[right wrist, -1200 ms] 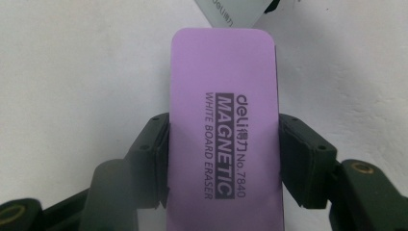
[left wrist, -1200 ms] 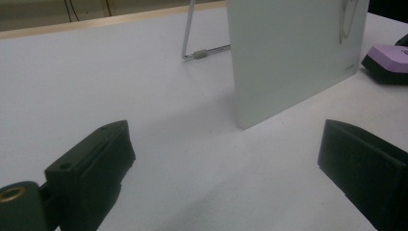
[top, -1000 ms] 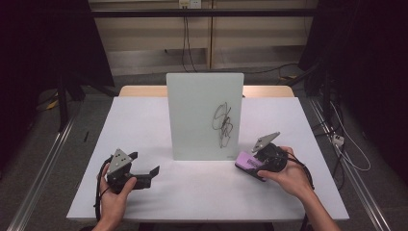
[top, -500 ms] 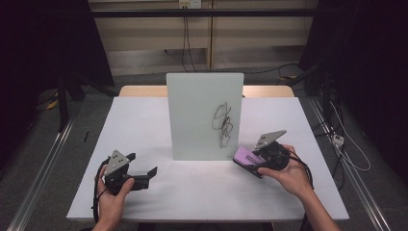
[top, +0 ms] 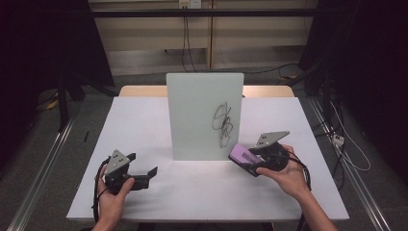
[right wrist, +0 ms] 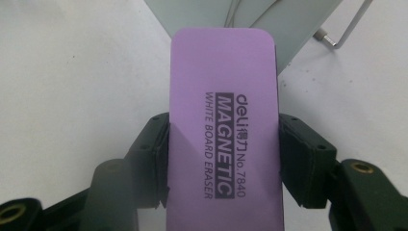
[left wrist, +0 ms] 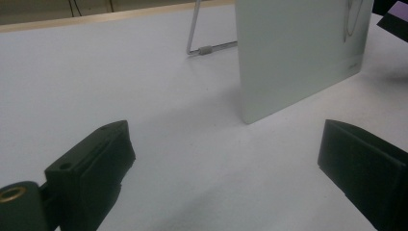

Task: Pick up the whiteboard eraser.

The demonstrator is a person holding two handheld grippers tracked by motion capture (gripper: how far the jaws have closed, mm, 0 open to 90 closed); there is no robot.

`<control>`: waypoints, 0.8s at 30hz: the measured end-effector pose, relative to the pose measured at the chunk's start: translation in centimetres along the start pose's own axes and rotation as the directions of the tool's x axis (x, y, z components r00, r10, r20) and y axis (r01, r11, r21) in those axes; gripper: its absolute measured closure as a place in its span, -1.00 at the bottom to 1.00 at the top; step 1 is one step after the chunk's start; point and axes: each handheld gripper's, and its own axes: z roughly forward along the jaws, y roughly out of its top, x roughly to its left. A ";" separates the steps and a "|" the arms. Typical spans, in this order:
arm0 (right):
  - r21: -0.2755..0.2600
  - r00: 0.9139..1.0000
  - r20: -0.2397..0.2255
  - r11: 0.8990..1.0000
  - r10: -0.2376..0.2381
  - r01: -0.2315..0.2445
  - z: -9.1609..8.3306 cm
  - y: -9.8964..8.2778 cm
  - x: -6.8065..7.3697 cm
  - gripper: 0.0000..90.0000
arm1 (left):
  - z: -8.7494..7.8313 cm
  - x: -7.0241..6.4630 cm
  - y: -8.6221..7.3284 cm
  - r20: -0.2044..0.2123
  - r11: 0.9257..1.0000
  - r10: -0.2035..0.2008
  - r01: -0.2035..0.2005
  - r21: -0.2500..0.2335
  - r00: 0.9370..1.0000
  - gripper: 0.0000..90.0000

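Observation:
A small whiteboard point(top: 204, 115) stands upright on the table's middle, with a black scribble point(top: 223, 123) on its right half. My right gripper point(top: 250, 161) is shut on a purple whiteboard eraser point(top: 242, 156) just below the scribble, close to the board's lower right corner. In the right gripper view the eraser point(right wrist: 223, 130) sits clamped between both jaws, printed side up, with the board point(right wrist: 250, 19) beyond it. My left gripper point(top: 144, 177) rests low at the front left, open and holding nothing. The left gripper view shows the board's edge point(left wrist: 298, 53) and wire stand point(left wrist: 202, 45) ahead.
The white table point(top: 144, 125) ends near my hands at the front edge. Cables point(top: 349, 154) lie on the floor to the right, and metal rails point(top: 43, 163) run along the left side.
My right gripper has carried the eraser slightly left and toward the board's lower right corner. The left gripper has stayed put.

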 end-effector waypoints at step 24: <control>-0.133 0.995 0.092 0.990 -0.034 0.046 -1.8 0.6 0.7 -0.06 | 0.1 -0.2 0.0 0.000 1.000 0.012 -0.012 0.013 1.000 -0.89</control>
